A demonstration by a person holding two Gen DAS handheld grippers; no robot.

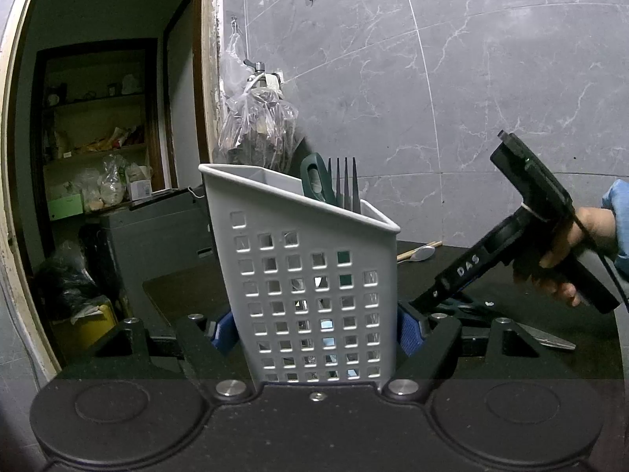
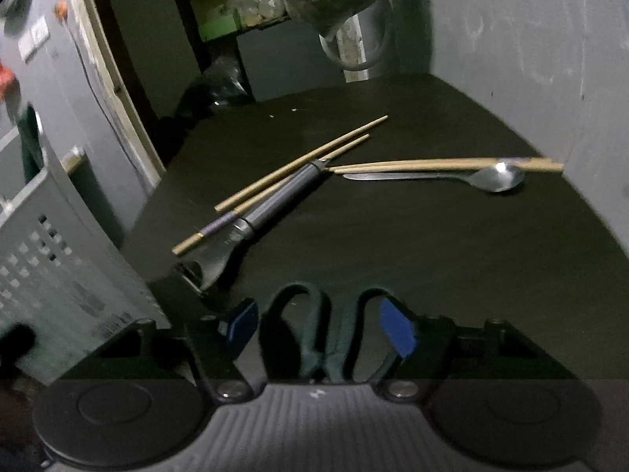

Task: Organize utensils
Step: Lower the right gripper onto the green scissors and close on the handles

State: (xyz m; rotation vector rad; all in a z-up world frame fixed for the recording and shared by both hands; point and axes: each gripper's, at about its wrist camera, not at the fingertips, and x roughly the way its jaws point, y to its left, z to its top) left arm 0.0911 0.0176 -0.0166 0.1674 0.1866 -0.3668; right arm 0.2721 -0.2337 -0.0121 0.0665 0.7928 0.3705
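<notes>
Utensil caddy [image 1: 306, 275]: grey plastic, slanted rim, grid of square holes; the left gripper [image 1: 314, 334] is clamped on its lower walls, blue pads pressed to both sides. If that hold slackens, the tall caddy could tip.
Caddy contents: dark fork [image 1: 346, 183] tines-up, with a green handle [image 1: 314, 181] at its 9 o'clock.
Chopsticks [image 2: 291, 173]: pale slender wood, one pair lying on the black-handled utensil [image 2: 275, 208]; a second pair [image 2: 448, 164] rests across the steel spoon [image 2: 495, 179] at 3 o'clock (a nudge would roll them).
Scissors [image 2: 318, 334]: dark green loop handles, lying flat on the black table [image 2: 432, 255], between the right gripper [image 2: 322, 326] pads; jaws parted, no contact visible.
Risk: loops are rounded and smooth, so a squeeze may slide off or pinch one loop only, swinging the blades toward the caddy.
</notes>
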